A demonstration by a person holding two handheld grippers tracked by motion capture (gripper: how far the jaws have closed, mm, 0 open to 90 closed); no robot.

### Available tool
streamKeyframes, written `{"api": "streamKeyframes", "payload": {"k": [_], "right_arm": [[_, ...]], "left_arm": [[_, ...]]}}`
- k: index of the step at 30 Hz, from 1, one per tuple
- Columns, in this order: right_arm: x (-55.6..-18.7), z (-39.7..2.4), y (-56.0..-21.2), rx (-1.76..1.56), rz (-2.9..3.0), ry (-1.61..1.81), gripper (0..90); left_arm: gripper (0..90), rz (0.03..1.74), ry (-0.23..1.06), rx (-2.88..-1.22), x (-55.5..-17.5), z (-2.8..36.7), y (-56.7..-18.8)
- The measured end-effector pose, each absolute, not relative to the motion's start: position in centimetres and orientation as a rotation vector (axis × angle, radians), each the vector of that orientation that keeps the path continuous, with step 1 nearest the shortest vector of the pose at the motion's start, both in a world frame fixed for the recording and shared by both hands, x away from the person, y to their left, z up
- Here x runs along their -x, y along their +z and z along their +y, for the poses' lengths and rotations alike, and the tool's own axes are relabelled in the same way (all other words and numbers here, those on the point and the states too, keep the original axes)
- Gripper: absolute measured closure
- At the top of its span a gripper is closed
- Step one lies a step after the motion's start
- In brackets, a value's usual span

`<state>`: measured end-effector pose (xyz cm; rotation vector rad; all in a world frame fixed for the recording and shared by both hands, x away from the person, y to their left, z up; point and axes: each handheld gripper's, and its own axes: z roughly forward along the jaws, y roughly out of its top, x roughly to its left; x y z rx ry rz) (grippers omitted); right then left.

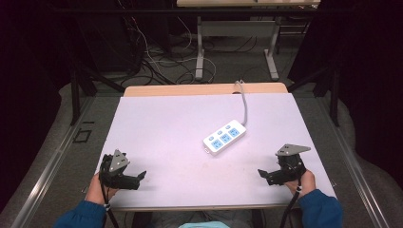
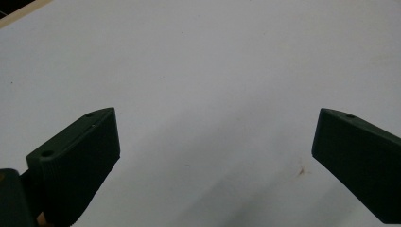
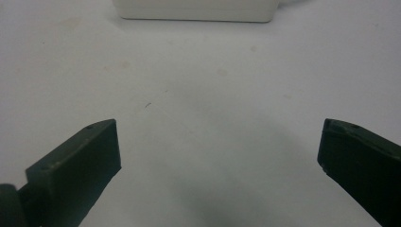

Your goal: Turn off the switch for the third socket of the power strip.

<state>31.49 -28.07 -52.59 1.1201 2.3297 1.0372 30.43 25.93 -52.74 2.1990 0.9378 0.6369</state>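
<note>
Resting at the near edge of the pale lilac, flat-topped table (image 1: 161,123), the left black two-jaw tool (image 1: 141,177) sits at about seven o'clock from the table's middle, held in the person's left hand (image 1: 97,187), with a grey three-cornered plate on its top. Its jaws stand wide apart with nothing between them; in the left gripper view the left tool (image 2: 215,142) looks out over bare table surface marked by a small brownish stain (image 2: 300,171) beside one jaw.

At about five o'clock from the middle, the right black two-jaw tool (image 1: 264,175) is held in the person's right hand (image 1: 304,183), likewise spread wide and empty, its tips pointing toward nine o'clock. Blue sleeves cover both forearms at the bottom edge.

A white rectangular plastic power strip with light blue socket faces (image 1: 224,137) lies flat on the table, just to the three o'clock side of the middle, its long axis running from seven o'clock to one o'clock. A grey cable (image 1: 244,102) leads from its far end toward twelve o'clock and over the table's far edge. The strip lies well apart from both tools, nearer the right one. In the right gripper view the right tool (image 3: 218,144) faces the strip's white side wall (image 3: 194,10) at twelve o'clock, with open table in between.
</note>
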Motion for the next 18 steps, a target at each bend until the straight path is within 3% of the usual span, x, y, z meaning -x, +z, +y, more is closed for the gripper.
{"api": "streamKeyframes", "payload": {"k": [18], "right_arm": [[-31.42, -27.79, -52.99, -1.107, 2.349, 1.019, 0.1]], "left_arm": [[1.6, 0.934, 0.639, -2.206, -30.49, 25.92, -52.72]]}}
